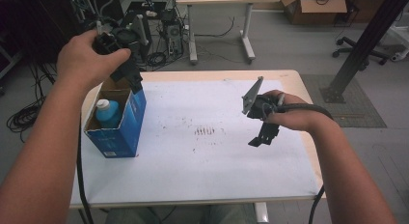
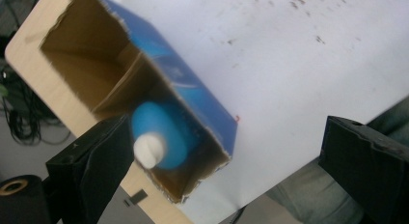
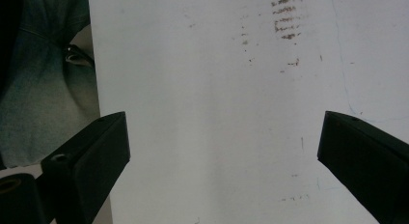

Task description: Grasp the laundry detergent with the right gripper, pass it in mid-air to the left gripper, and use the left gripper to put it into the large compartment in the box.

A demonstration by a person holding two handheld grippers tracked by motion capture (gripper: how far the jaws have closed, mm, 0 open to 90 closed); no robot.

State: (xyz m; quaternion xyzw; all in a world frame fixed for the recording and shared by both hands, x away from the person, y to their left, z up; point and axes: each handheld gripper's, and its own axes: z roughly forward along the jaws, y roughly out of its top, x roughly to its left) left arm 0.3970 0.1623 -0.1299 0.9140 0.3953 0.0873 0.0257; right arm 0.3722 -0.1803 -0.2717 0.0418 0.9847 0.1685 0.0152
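reaching for the bottle in the open box

hovering above the box, the left gripper (image 2: 226,171) has its jaws spread wide with nothing between them. just below it and close to its left jaw sits the blue bottle (image 2: 164,134), standing upright in the near compartment of the blue cardboard box (image 2: 212,113). its body is rounded, smooth blue plastic with a small white cap (image 2: 148,151) on top. i judge it stiff enough to squeeze without harm but slick, and possibly weighty if full of liquid, so a hold low on the neck or across the shoulders, just under the cap, looks safer than the cap itself. the box walls crowd it, leaving little room for the jaws. the box is thin card with torn top edges and a divider; beyond the bottle its far compartment looks empty. it would likely tip or slide if nudged.

farther off, the right gripper (image 1: 263,132) hangs over the white sheet (image 3: 217,113) on the desk (image 1: 294,79), jaws also wide apart and empty, well away from the box.
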